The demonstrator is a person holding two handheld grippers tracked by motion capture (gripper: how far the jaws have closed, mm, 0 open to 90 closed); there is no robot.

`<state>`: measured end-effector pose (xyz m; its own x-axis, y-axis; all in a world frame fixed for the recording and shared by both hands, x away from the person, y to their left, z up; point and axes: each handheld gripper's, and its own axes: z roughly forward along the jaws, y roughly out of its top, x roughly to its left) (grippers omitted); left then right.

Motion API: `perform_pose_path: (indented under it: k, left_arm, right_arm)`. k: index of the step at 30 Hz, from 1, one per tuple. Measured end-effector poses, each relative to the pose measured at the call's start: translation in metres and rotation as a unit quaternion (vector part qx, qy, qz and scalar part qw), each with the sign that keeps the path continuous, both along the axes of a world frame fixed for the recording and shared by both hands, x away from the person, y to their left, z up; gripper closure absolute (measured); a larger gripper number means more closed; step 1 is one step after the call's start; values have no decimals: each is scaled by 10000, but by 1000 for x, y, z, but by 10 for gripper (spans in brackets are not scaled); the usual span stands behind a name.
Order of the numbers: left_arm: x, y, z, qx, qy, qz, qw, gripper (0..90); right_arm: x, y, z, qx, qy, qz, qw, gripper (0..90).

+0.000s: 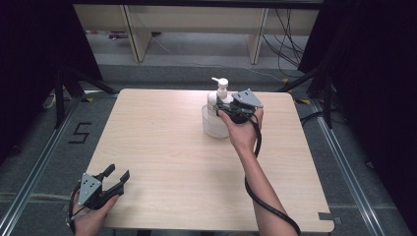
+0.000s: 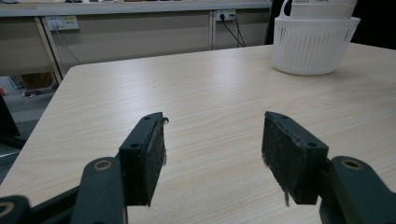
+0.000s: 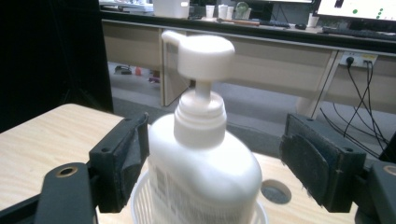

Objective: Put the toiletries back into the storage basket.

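**Pump bottle set in the basket, right gripper let go**

The white pump bottle [image 1: 217,98] stands upright inside the small white slotted basket [image 1: 212,127], toward the far side of the counter [image 1: 162,147]. From where I stand, the placing looks done: the bottle rests on its own in the basket with its pump head up.

The right gripper [image 3: 212,158] has released it. In the right gripper view its jaws stand wide on either side of the bottle's shoulders, with a clear gap on the right and the left pad close beside the bottle, though I can't quite tell whether it brushes it. Nothing is pinched.

The left gripper [image 1: 117,178] sits at the near left corner of the counter, well apart from the basket, jaws spread and holding nothing.

What seems left, by my reckoning, is only for the right hand to draw back clear of the bottle without nudging it.
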<state>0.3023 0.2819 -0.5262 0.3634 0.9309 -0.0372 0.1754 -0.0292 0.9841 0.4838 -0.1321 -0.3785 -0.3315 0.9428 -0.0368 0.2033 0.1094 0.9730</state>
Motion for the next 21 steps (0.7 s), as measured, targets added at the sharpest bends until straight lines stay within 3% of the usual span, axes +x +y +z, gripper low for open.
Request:
perform_pose_path:
  k: [8,11,12,13,21]
  left_arm:
    - [0,0,0,-9,7,21,10000,390]
    - [0,0,0,-12,10,30,10000,390]
    - [0,0,0,-12,10,30,10000,390]
    - [-1,0,0,-3,44,46,10000,390]
    - [-1,0,0,4,51,59,10000,389]
  right_arm:
    - [-20,-18,-9,17,177,189,9997,240]
    - [-26,-27,-13,-99,204,246,9994,243]
    - [-29,-29,-15,-11,254,230,9994,245]
    - [-32,-33,-16,-98,242,254,9993,248]
    - [-55,-57,-30,-107,321,233,9992,262]
